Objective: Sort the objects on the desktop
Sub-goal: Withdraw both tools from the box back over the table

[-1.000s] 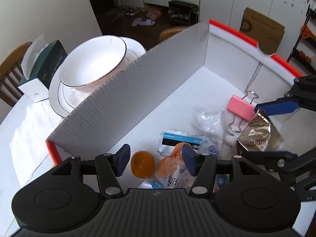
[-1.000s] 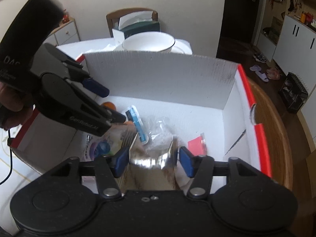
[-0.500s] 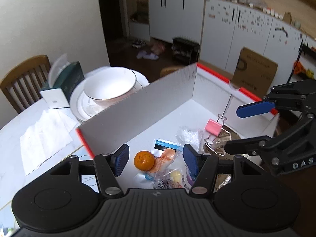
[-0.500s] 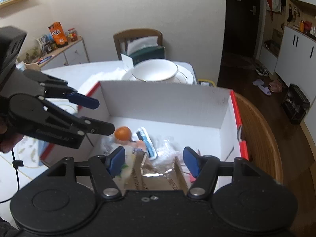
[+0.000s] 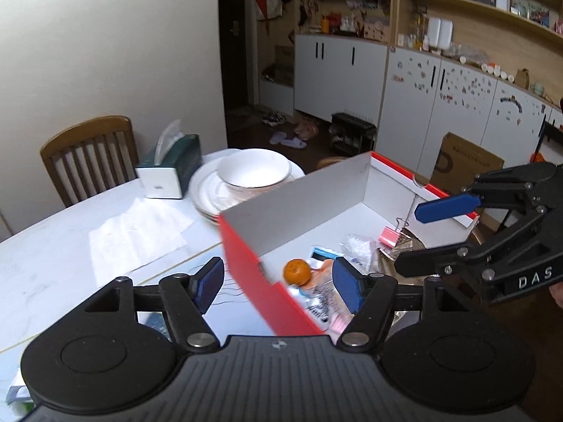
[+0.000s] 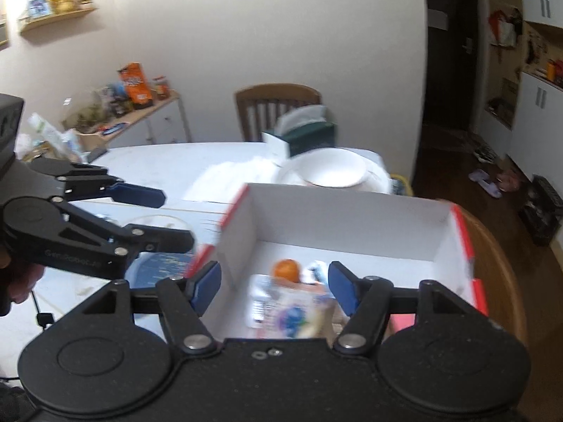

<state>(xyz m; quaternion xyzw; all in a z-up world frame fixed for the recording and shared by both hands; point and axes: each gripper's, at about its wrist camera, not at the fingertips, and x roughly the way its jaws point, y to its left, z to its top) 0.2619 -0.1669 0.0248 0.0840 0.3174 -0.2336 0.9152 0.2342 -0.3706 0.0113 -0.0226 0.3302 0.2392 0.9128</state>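
A cardboard box (image 5: 302, 193), white inside and red outside, stands on the table and holds a small orange (image 5: 296, 271), a pink binder clip (image 5: 390, 236), a clear plastic bag (image 5: 357, 248), a foil packet (image 5: 404, 246) and printed snack packets (image 5: 316, 299). My left gripper (image 5: 278, 281) hovers above the box's near left corner. Its jaws are opening and grip nothing. In the right wrist view the same box (image 6: 337, 218) and orange (image 6: 285, 269) lie below my right gripper (image 6: 274, 283), which is open and empty. Each gripper shows in the other's view: the right gripper (image 5: 411, 239), the left gripper (image 6: 174, 218).
A white bowl on stacked plates (image 5: 253, 172) and a green tissue box (image 5: 170, 168) stand behind the box. A paper napkin (image 5: 137, 232) lies to the left. A wooden chair (image 5: 88, 154) is at the far side, and a round blue-lidded thing (image 6: 158, 267) is left of the box.
Both grippers have risen and drawn back out of the box. The left one has shifted left over the box's red wall and its jaws have widened.
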